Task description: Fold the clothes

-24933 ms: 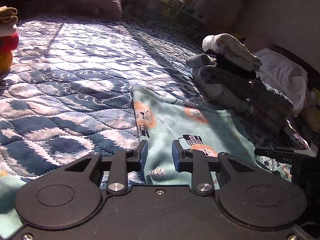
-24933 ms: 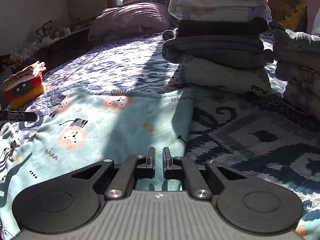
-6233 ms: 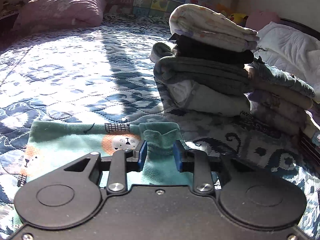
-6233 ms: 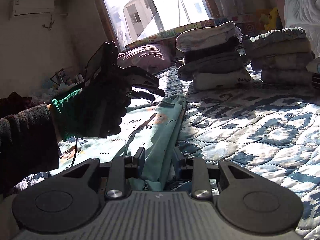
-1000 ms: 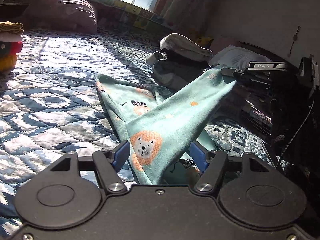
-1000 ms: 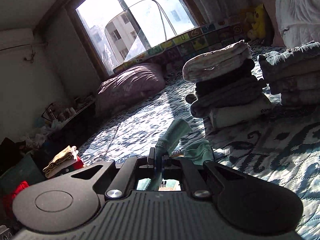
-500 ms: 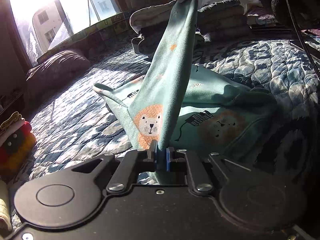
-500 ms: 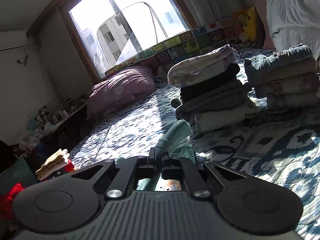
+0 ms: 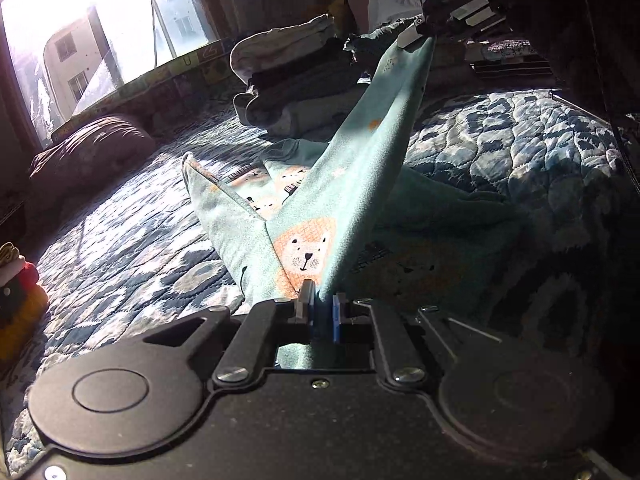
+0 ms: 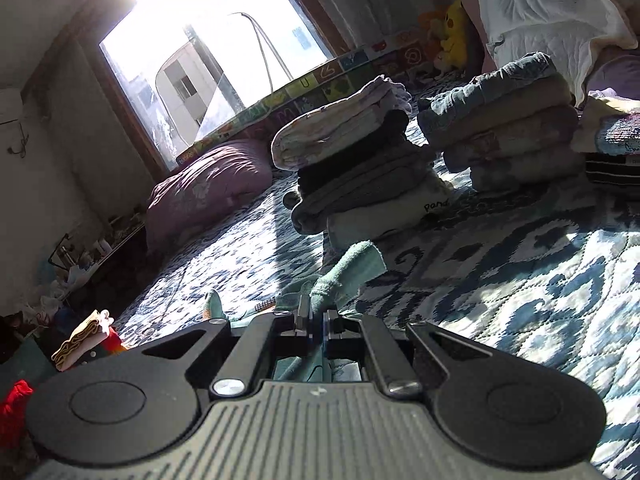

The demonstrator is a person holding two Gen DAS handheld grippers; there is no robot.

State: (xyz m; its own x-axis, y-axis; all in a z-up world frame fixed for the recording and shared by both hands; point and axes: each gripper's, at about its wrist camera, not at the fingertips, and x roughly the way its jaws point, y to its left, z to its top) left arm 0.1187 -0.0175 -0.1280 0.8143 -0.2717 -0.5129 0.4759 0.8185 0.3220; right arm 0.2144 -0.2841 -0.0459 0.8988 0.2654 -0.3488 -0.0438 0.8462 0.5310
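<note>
A mint-green garment with lion prints is pulled up off the blue quilted bed between my two grippers. My left gripper is shut on its near edge, beside a lion face. The cloth stretches up and away to my right gripper, which pinches the far corner at the top right. In the right wrist view my right gripper is shut on a bunched green cuff. The rest of the garment lies crumpled on the quilt below.
Two stacks of folded clothes stand on the bed: one with a pale top layer, another to its right. A purple pillow lies under the window. A small folded pile sits at the left edge.
My left gripper has shut on the garment's edge during the last second. The right gripper has lifted its corner higher and farther, so the cloth is now taut between them.
</note>
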